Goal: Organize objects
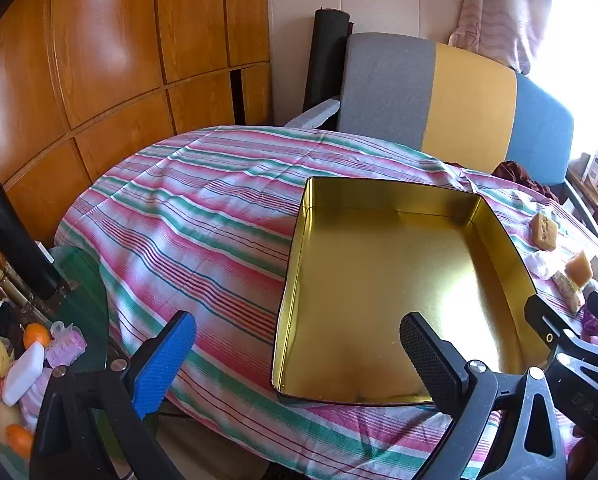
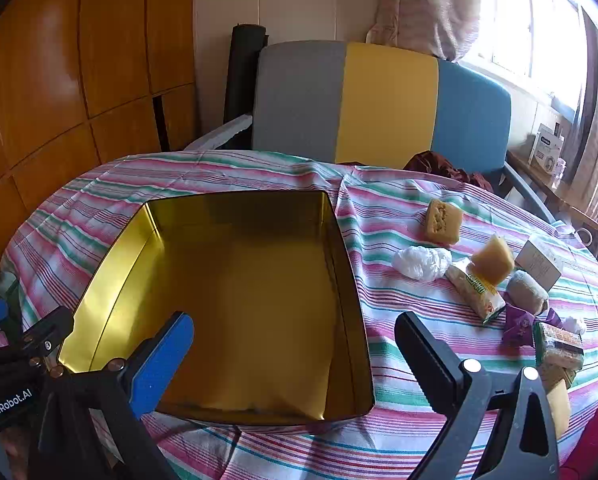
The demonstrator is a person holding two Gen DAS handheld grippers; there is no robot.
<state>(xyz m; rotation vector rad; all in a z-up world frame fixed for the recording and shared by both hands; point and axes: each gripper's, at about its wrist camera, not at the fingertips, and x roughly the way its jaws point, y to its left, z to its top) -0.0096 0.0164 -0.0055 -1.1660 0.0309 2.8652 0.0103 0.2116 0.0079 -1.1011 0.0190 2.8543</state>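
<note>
Snacks [image 2: 487,276] lie in a loose bunch on the striped cloth [image 2: 235,168], just to the right of the gold tin [image 2: 111,264] — a brown block, a white plastic bag, a yellow wedge and some wrapped bars. Nothing is in the tin yet; its shiny floor is bare. It sits open-topped in the middle, probably so both tools can reach it. The left gripper [image 1: 299,360] and the right gripper [image 2: 295,360] hang wide apart above the near edge — holding nothing.

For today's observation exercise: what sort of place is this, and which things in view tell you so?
Most likely a room in a home: a table under a striped tablecloth, a cushioned chair behind it, wooden cupboards and a curtained window.
</note>
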